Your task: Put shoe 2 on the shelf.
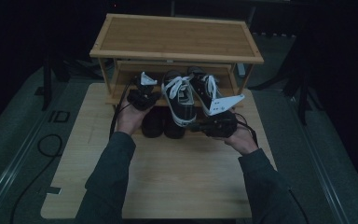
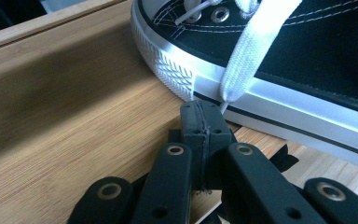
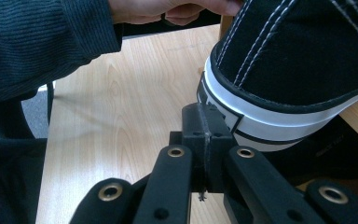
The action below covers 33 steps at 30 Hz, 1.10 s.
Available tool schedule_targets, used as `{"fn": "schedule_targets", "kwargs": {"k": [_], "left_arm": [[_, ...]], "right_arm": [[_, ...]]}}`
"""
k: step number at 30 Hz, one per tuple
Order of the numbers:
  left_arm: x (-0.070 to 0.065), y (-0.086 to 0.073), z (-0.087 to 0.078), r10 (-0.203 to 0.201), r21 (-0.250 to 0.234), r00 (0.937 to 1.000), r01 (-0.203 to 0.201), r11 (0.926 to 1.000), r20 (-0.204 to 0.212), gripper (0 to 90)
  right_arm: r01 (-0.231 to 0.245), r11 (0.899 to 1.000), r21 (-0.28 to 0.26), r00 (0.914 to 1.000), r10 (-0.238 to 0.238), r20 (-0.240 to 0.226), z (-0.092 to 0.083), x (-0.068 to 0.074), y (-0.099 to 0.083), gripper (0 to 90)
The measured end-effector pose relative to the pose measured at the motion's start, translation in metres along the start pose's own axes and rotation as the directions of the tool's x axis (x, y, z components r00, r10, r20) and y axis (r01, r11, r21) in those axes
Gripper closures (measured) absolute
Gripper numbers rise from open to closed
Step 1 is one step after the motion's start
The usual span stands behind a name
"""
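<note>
Left tongs (image 2: 200,122): pressed together with nothing between them; the tips sit just beside the white toe edge of a shoe, where a white lace (image 2: 249,51) hangs down; from above, the left hand (image 1: 129,116) holds them at the left side of the rack's lower shelf (image 2: 74,107)
Left shoe (image 1: 179,100): black cloth, white laces, white rubber edge; it lies on the lower shelf with its heel end poking out over the front toward the person
Right shoe (image 1: 204,91): same kind, just beside the first one on the same shelf, a bit farther back
Rack (image 1: 177,37): light wood, flat bare top, standing at the far end of the table (image 1: 168,177)
Dark shoes (image 1: 163,125): two dark shapes under the shelf; too dim to tell more
Right tongs (image 3: 204,128): pressed together, holding nothing; the tips are close to the white heel edge of a black shoe (image 3: 303,60); touching or not, I cannot tell; the right hand (image 1: 242,140) holds them at the front right of the shoes
</note>
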<state>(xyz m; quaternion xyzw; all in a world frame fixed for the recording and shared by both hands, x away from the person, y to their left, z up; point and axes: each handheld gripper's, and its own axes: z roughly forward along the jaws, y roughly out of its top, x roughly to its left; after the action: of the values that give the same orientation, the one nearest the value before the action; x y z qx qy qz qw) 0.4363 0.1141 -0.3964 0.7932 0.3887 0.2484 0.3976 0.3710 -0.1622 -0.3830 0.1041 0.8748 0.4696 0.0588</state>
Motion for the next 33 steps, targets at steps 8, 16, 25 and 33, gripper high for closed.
{"fn": "schedule_targets", "kwargs": {"k": [8,16,25,33], "left_arm": [[0.000,0.000,0.000,-0.008,-0.001,1.0000,0.008,1.0000,0.005,90.0],[0.001,0.000,0.000,-0.011,0.004,0.9999,0.011,0.9999,0.010,90.0],[0.000,-0.001,0.000,-0.014,-0.007,0.9999,0.014,0.9999,0.005,90.0],[0.000,0.000,0.000,-0.016,-0.002,0.9999,0.016,0.9999,0.003,90.0]], "right_arm": [[0.000,1.000,-0.008,0.9999,0.000,-0.014,0.006,-0.001,0.001,90.0],[-0.002,1.000,-0.017,0.9998,0.001,-0.022,0.011,-0.001,0.003,90.0],[0.010,1.000,-0.015,0.9998,-0.010,-0.019,0.020,0.000,0.008,90.0],[0.020,1.000,-0.017,0.9997,-0.021,-0.015,0.025,-0.001,0.010,90.0]]}}
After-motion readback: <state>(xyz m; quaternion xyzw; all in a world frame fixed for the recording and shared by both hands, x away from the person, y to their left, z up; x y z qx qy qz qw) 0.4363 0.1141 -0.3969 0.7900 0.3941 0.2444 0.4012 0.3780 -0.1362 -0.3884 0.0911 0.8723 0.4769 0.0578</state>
